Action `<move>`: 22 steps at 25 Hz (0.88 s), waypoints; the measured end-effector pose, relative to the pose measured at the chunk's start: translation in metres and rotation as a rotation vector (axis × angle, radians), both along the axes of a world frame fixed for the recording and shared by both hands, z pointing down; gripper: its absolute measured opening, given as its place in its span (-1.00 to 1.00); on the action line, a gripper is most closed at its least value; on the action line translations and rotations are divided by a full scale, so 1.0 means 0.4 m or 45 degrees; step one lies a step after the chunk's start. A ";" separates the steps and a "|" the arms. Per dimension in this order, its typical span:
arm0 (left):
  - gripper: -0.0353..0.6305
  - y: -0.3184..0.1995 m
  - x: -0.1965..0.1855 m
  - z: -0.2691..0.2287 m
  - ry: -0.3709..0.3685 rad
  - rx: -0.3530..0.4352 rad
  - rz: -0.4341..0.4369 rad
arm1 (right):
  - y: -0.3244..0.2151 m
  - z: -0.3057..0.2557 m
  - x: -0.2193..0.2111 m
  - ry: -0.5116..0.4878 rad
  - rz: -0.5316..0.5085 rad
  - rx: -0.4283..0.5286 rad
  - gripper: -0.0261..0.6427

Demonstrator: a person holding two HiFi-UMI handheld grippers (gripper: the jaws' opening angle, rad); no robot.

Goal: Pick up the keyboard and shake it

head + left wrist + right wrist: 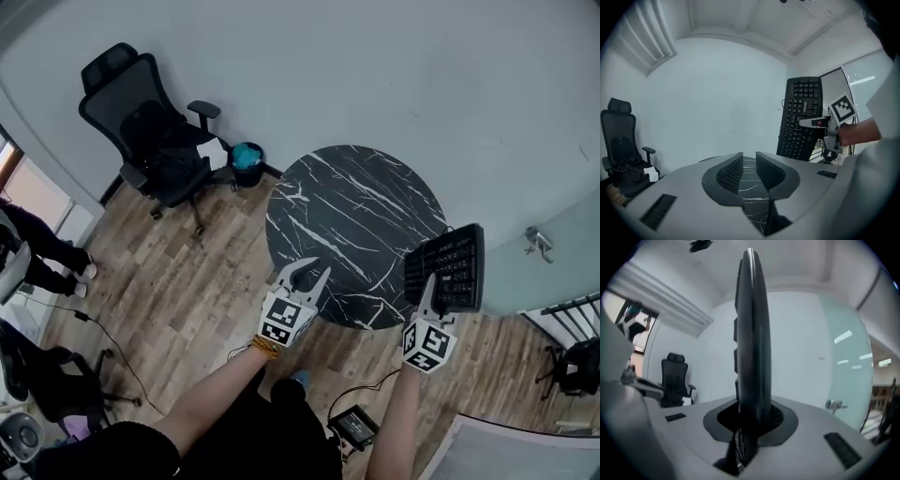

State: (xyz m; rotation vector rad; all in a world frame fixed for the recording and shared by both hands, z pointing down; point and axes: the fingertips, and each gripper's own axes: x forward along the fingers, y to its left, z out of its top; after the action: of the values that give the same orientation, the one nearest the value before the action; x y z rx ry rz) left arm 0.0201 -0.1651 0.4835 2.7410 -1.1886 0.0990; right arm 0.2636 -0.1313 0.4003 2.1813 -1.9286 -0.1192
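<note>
Black plastic sat fast between the fingers of the right gripper, whose jaws were closed on the bottom edge of the keyboard. It stood on end in that grip, seen edge-on from the right gripper view. From where the left gripper looked, its keys faced that way. It was held up by the right rim of the round table, partly over it.

The left gripper's jaws stood a narrow gap apart with nothing between them, only the white-veined dark marble of the tabletop showing through. That gripper hung at the table's near rim, well apart from the keyboard.

Beyond the table, a black office chair stood on the wooden floor near the pale wall. A small bin with something teal in it sat just beside the chair.
</note>
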 end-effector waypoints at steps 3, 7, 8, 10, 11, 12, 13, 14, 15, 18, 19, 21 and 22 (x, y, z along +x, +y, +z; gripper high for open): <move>-0.63 -0.004 -0.010 0.021 -0.001 -0.016 -0.014 | -0.014 0.013 -0.043 0.406 0.058 -0.085 -0.70; -0.63 -0.003 -0.043 0.057 -0.006 -0.048 -0.043 | -0.029 0.106 -0.112 0.812 0.074 -0.234 -0.70; -0.63 -0.004 -0.052 0.068 -0.009 -0.059 -0.053 | -0.035 0.143 -0.131 0.887 0.051 -0.283 -0.70; -0.63 -0.005 -0.071 0.090 -0.011 -0.082 -0.075 | -0.045 0.229 -0.168 1.001 -0.019 -0.381 -0.70; -0.63 -0.004 -0.081 0.100 -0.012 -0.092 -0.086 | -0.047 0.274 -0.187 1.037 -0.060 -0.421 -0.70; -0.63 -0.003 -0.092 0.107 -0.014 -0.100 -0.097 | -0.045 0.316 -0.205 1.056 -0.100 -0.456 -0.70; -0.63 -0.002 -0.103 0.112 -0.016 -0.106 -0.105 | -0.041 0.353 -0.221 1.063 -0.135 -0.487 -0.70; -0.63 -0.001 -0.115 0.116 -0.018 -0.109 -0.112 | -0.036 0.385 -0.236 1.062 -0.162 -0.515 -0.70; -0.63 0.000 -0.127 0.122 -0.019 -0.112 -0.118 | -0.030 0.411 -0.249 1.052 -0.182 -0.541 -0.69; -0.63 -0.003 -0.163 0.141 -0.021 -0.128 -0.149 | -0.020 0.459 -0.276 1.001 -0.215 -0.594 -0.69; -0.63 -0.005 -0.172 0.144 -0.021 -0.131 -0.158 | -0.018 0.462 -0.279 0.979 -0.217 -0.601 -0.69; -0.63 -0.008 -0.180 0.142 -0.021 -0.128 -0.163 | -0.016 0.446 -0.277 0.915 -0.201 -0.593 -0.69; -0.63 -0.009 -0.180 0.137 -0.022 -0.123 -0.160 | -0.017 0.428 -0.271 0.866 -0.186 -0.578 -0.69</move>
State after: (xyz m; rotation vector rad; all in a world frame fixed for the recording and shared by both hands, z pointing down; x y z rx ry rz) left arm -0.0520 -0.1686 0.5383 2.5808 -1.3207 0.1619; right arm 0.1552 -0.1381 0.5715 1.4511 -1.5253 -0.3554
